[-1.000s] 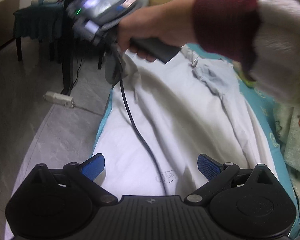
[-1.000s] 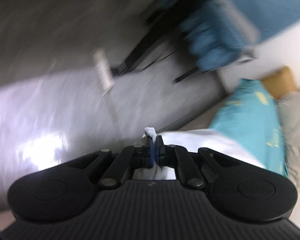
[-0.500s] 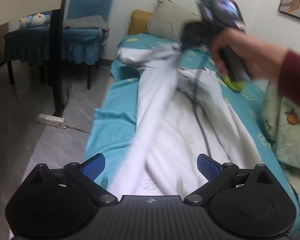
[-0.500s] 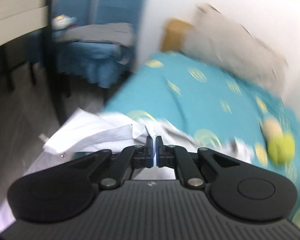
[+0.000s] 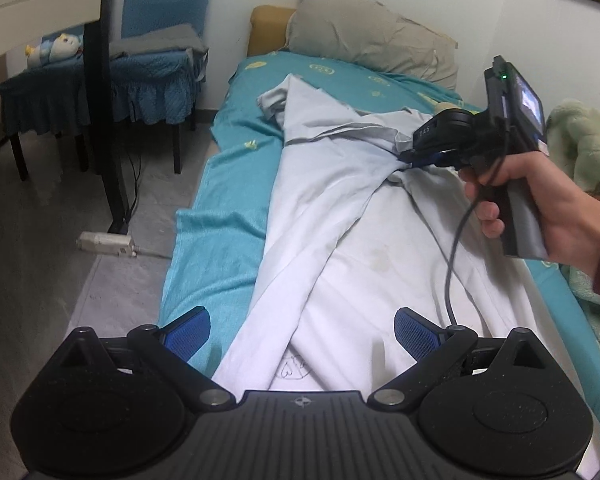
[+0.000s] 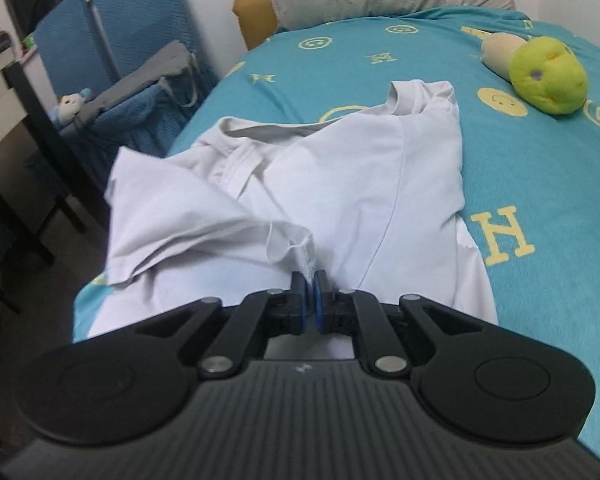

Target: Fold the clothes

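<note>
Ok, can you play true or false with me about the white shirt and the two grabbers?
1. The right gripper is pinching the white T-shirt. True.
2. The left gripper is shut on the shirt. False: its jaws stand wide open, holding nothing.
3. The shirt lies on a teal bedsheet with yellow smiley faces. True.
4. The green plush toy sits on top of the shirt. False: it rests on the sheet, apart from the shirt.
</note>
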`<move>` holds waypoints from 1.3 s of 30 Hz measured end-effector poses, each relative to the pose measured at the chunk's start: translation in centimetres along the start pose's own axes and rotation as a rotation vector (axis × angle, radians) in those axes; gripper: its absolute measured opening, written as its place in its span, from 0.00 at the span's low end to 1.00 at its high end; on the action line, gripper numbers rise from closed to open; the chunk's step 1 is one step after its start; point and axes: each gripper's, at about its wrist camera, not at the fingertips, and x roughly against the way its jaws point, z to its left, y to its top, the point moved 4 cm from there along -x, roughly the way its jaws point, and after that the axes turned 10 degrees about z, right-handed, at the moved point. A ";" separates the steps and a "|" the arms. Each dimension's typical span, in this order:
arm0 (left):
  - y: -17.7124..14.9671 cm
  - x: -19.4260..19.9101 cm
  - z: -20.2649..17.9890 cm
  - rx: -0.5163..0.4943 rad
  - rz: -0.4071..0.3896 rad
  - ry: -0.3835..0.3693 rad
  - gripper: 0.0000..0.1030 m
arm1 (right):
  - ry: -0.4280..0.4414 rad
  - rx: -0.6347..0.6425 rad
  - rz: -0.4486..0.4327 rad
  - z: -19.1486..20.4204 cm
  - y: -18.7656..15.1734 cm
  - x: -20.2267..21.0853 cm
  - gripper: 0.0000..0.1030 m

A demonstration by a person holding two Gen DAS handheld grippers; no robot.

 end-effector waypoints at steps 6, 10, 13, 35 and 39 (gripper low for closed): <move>0.1 0.9 -0.9 -0.044 -0.041 0.032 0.97 | 0.034 0.057 -0.102 1.0 -1.8 6.9 0.86; -0.2 2.6 -1.8 -0.067 -0.091 0.038 0.97 | 0.018 0.074 -0.143 1.0 -3.7 12.3 0.86; -0.8 4.6 -2.5 -0.095 -0.142 0.057 0.97 | 0.009 0.057 -0.182 0.7 -5.6 16.6 0.86; 7.4 0.7 -3.7 0.125 -0.163 0.024 0.95 | 0.079 -0.135 -0.287 -3.2 -13.3 24.2 0.86; 11.6 -5.2 -2.0 0.256 -0.112 -0.087 0.85 | 0.089 -0.164 -0.272 -3.9 -12.7 22.8 0.86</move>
